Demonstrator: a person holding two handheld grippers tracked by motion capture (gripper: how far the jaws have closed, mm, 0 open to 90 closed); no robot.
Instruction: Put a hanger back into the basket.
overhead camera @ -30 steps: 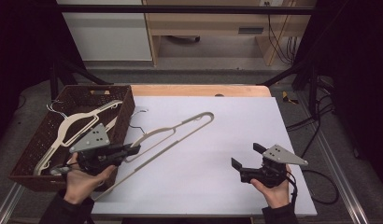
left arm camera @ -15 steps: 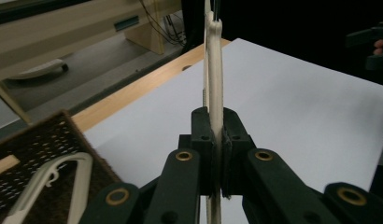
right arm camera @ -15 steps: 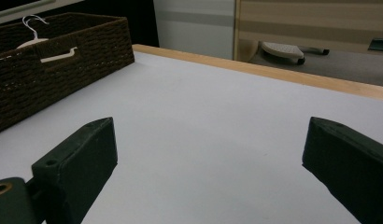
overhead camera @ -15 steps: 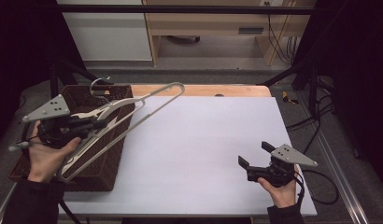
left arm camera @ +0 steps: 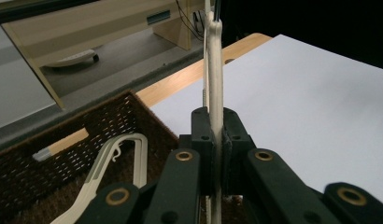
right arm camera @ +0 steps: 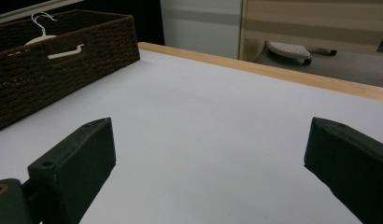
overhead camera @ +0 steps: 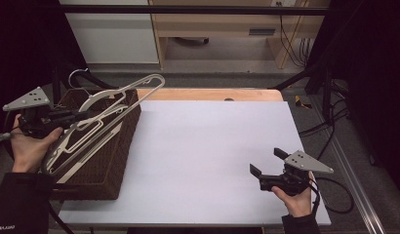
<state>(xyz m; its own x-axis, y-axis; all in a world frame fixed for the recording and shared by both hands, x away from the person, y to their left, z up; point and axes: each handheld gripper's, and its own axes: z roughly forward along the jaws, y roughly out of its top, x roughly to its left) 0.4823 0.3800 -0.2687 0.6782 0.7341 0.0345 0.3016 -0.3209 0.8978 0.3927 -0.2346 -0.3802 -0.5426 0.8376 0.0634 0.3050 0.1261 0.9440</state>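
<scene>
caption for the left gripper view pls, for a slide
Left gripper clamped on a cream hanger, above a wicker basket holding another hanger.

In the left gripper view the held hanger [left arm camera: 215, 70] runs out past the top edge, so its far end is cut off, and its lower stretch is hidden behind the left gripper [left arm camera: 216, 140] clamped on it. Inside the basket [overhead camera: 121, 146], the second hanger [left arm camera: 117, 161] is partly covered by that gripper's links. In the high view the basket's floor lies hidden below the held hanger.
</scene>
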